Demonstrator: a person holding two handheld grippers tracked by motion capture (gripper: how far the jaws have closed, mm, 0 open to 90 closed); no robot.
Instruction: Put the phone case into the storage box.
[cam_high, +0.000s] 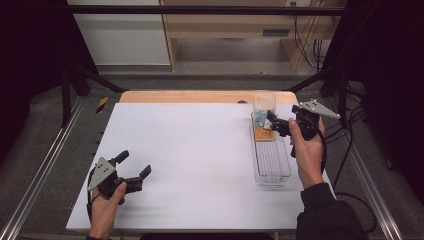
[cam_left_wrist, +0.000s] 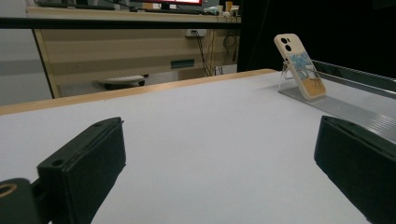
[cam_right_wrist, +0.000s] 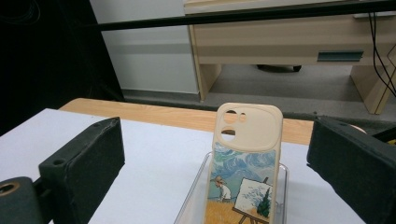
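phone case (cam_right_wrist: 246, 161): propped upright at the far end of the clear tray, near the far right corner of the desk; cream back with camera cutouts on top, painted scene below.
clear tray (cam_high: 272, 165): long and narrow, lying along the right edge of the desk.
right gripper (cam_high: 276, 125): held over the tray, just in front of the phone case; jaws spread wide on either side of it, not touching it.
left gripper (cam_high: 134, 166): held low over the desk (cam_high: 200, 150) near the near left corner, well apart from the tray; jaws spread, holding nothing.
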